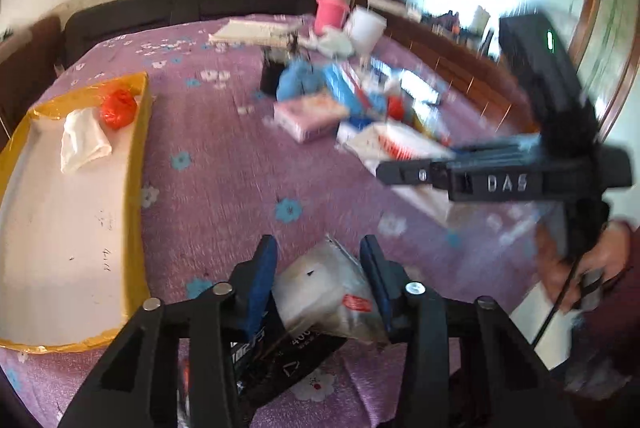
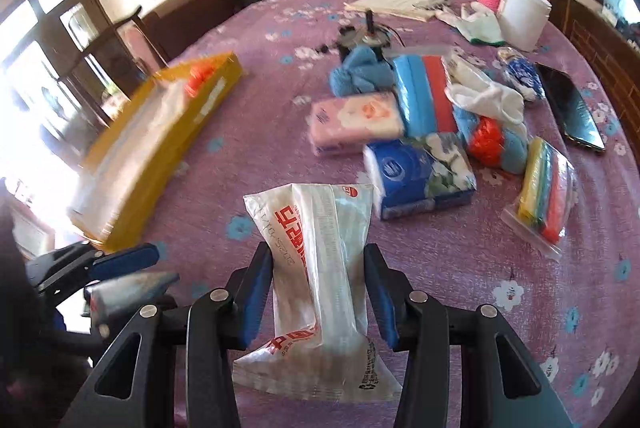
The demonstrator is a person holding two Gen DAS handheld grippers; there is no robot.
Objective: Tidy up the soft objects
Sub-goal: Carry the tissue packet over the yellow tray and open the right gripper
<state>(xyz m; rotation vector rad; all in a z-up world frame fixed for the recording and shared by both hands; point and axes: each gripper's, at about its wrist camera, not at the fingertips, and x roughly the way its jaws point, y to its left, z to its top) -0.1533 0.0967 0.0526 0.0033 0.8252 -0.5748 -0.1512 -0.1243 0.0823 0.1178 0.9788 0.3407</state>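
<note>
Leftward, bare bedspread separates yellow tray from pile.

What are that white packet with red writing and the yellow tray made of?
The white packet, squeezed by the right gripper, looks like thin glossy plastic film: it crinkles, shines and is partly see-through. The yellow tray seems to be cardboard wrapped in shiny yellow tape with a matte white floor, though that is less certain.
</note>
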